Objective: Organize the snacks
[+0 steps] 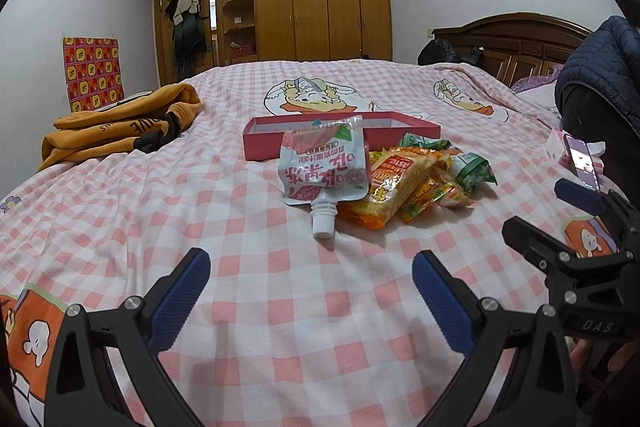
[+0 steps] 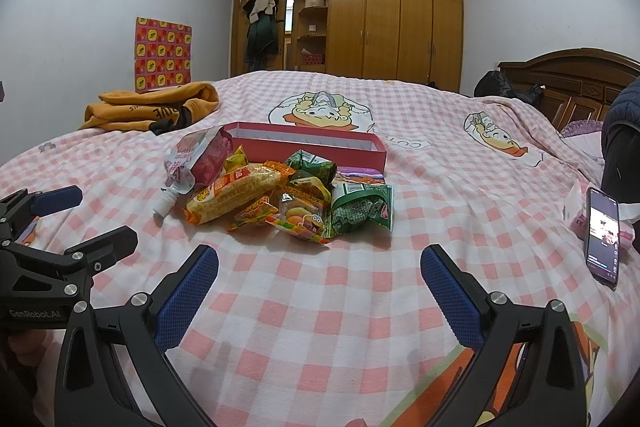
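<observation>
Pink-and-white checked bedsheet under both my claws. Left gripper hovers low over the sheet, jaws spread wide, nothing between them. Right gripper same: wide open, empty, just beside the left one.

Snack pile sits mid-bed, ahead of both claws and apart from them. White spout pouch leans against the red box, cap pointing toward me. Yellow noodle pack lies beside the pouch, green packets and small gummy bags on the right side of the heap. The box is open, shallow, right behind the pile; can't tell what's inside.

Orange hoodie folded far left. Phone lies at the right, screen lit.
</observation>
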